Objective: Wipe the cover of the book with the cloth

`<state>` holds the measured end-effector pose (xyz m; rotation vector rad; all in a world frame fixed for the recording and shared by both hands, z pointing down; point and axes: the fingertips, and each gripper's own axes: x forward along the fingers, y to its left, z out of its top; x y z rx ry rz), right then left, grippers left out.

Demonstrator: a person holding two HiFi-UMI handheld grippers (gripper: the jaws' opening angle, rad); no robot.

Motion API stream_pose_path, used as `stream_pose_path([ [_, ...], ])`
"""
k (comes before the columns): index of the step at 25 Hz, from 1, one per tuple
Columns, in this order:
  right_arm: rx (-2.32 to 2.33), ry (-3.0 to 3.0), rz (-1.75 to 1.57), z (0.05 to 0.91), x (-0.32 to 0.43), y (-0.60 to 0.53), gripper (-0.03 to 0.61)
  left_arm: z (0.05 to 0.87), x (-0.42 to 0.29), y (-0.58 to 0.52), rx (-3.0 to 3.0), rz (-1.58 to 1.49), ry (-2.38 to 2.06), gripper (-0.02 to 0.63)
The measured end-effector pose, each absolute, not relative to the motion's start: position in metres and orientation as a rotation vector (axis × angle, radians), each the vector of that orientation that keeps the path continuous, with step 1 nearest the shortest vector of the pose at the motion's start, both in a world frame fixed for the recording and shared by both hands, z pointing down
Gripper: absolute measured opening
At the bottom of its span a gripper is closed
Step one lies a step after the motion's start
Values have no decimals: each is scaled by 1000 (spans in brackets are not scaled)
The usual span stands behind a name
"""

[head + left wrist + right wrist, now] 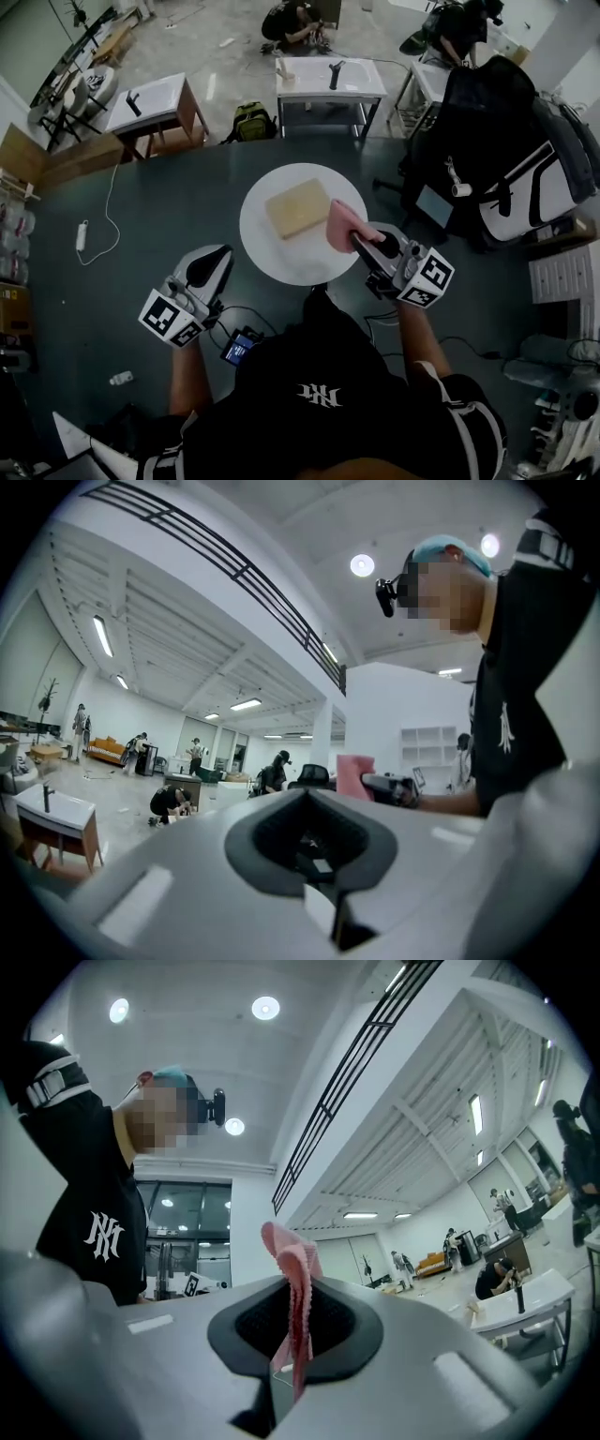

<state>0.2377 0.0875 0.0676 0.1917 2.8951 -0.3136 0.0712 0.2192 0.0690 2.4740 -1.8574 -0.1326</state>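
The head view looks steeply down from close above the round worktop (281, 261). The left tool (210, 268) view faces level across the hall (141, 761), catching the right tool (367, 783). The right tool view tilts toward the ceiling (422, 1072). Both show the person (525, 696).

My right gripper (293, 1335) has its jaws closed on a pink ribbed cloth (292, 1269), whose folded end sticks up against the white ceiling. My black shirt with a white emblem (89, 1204) shows at left.

The person wears a black short-sleeved shirt (319, 412) with a white logo and white-striped sleeve cuffs. The left gripper (218, 253) and right gripper (358, 241) are pale grey, each with a black-and-white marker cube.
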Motion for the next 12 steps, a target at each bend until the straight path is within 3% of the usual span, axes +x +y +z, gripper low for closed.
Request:
stream_pose_path([
  [12, 271, 2896, -305, 61, 279, 176, 14, 76, 137, 280, 2534, -119, -1760, -2],
])
